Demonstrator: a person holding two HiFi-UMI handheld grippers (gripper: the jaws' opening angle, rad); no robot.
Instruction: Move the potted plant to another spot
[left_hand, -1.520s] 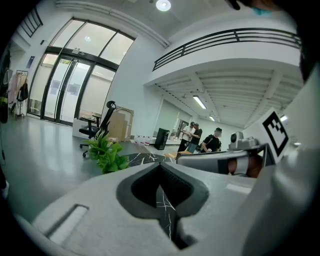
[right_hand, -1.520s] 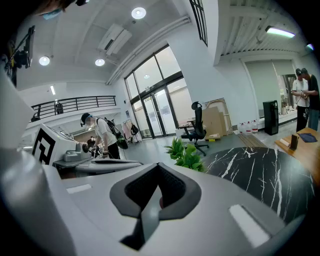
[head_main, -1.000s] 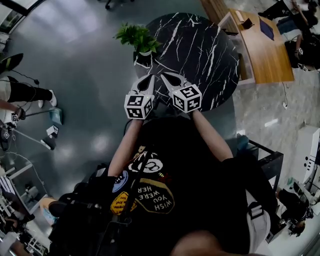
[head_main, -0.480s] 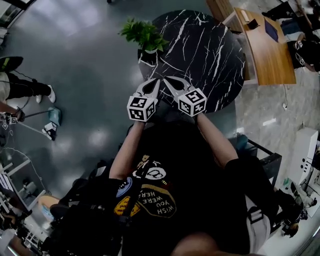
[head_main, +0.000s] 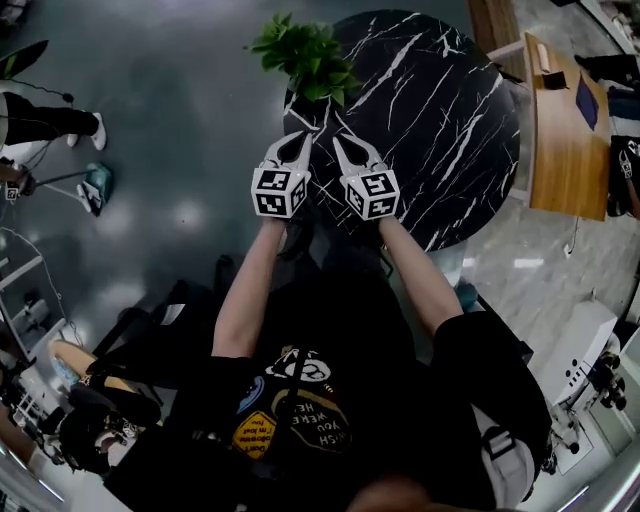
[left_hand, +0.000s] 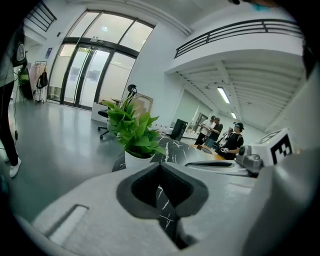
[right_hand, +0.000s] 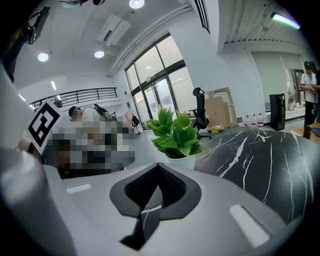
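Left gripper (head_main: 302, 137) and right gripper (head_main: 338, 141) moved nearer the potted plant (head_main: 306, 58) just ahead; jaws together, holding nothing.

- A round black worktop (head_main: 440, 130) with white lines like cracks stands on a shiny grey floor (head_main: 170, 120).
- A long wooden worktop (head_main: 560, 140) is just beside it, on the right.
- A black office chair (right_hand: 201, 107) stands far back, near tall glass doors (right_hand: 160, 90).
- Some people (left_hand: 235, 142) stand together far away.
- A dark balcony rail (left_hand: 240, 31) runs high up.
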